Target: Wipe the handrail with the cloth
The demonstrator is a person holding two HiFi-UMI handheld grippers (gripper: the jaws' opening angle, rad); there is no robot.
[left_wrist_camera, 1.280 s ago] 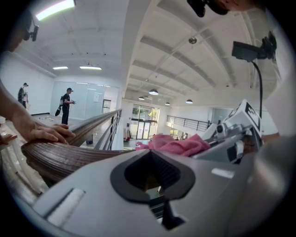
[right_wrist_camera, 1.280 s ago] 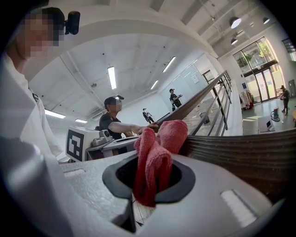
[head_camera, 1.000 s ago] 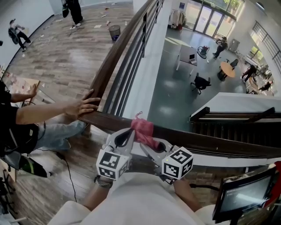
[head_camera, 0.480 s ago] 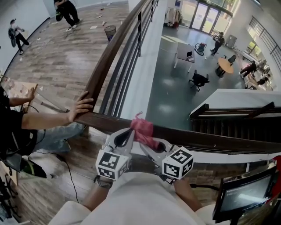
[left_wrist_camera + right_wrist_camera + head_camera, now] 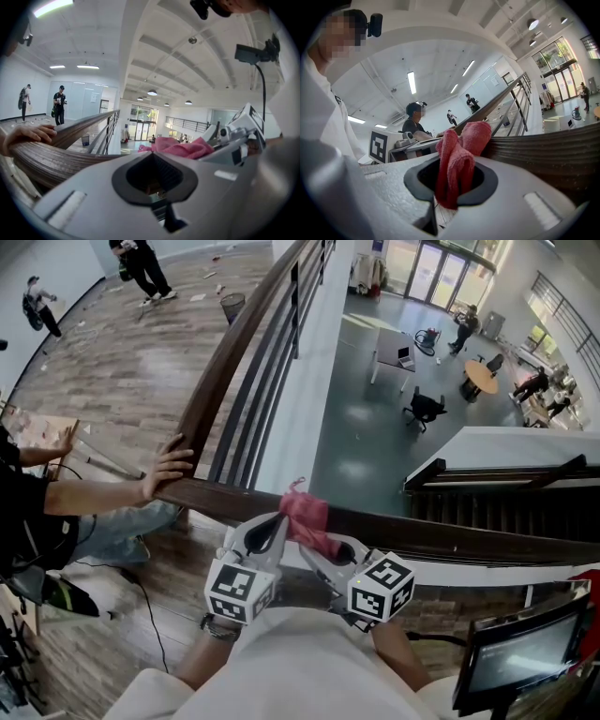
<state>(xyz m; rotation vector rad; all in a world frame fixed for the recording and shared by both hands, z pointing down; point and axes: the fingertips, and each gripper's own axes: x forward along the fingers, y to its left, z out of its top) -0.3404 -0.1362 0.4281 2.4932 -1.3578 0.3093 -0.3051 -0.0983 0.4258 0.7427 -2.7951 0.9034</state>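
A dark brown wooden handrail [image 5: 450,538] runs across the head view and bends away up the frame. A pink cloth [image 5: 305,514] is bunched on top of it, close to the bend. My right gripper [image 5: 323,547] is shut on the cloth, which pokes up through its jaws [image 5: 458,159] against the handrail [image 5: 548,145]. My left gripper [image 5: 273,527] sits beside the cloth on its left, jaws shut with nothing gripped. From the left gripper view the cloth [image 5: 180,147] lies just beyond the jaws, with the handrail [image 5: 47,157] stretching left.
Another person's hand [image 5: 169,465] rests on the rail at the bend, left of my grippers. Beyond the rail the floor drops to a lower hall with tables and chairs [image 5: 412,409]. A monitor [image 5: 525,652] stands at bottom right. People walk far off [image 5: 141,263].
The other person's hand has slid a little left along the rail. Both grippers and the cloth stay where they were.
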